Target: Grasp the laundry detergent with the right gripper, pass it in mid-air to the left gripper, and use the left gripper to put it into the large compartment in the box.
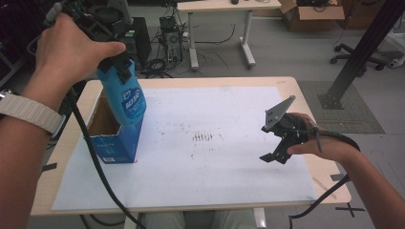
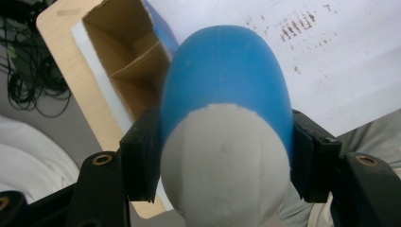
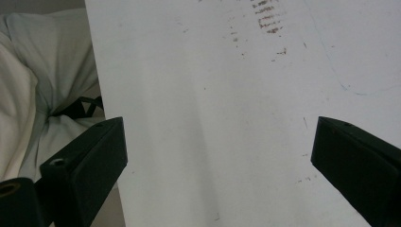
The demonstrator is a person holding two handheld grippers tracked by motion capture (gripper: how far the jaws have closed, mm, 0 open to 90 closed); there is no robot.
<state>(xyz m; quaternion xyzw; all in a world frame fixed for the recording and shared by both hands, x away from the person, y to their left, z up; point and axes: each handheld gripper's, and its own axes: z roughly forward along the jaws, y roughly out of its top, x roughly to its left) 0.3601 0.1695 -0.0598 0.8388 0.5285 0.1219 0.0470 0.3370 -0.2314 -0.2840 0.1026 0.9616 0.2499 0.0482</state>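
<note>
My left gripper [image 1: 122,67] is raised at the table's left, shut on a blue bottle [image 1: 126,98] that hangs down from its jaws. The bottle's lower end is level with the right rim of an open blue carton [image 1: 114,145]. I cannot tell whether it touches that rim. In the left gripper view the bottle [image 2: 222,80] has a white near end and is squeezed between both pads. The carton's brown inside [image 2: 125,61] lies behind it. My right gripper [image 1: 273,156] hovers low over the white sheet [image 1: 200,162] at the right, open and holding nothing [image 3: 217,156].
The white sheet [image 3: 213,94] covers most of the wooden table [image 1: 291,83] and has dark smudges [image 1: 203,137] at its middle. Beyond the far edge are a desk [image 1: 224,5], a computer with cables [image 1: 167,33], a cardboard box [image 1: 310,14] and a chair base [image 1: 356,59].
</note>
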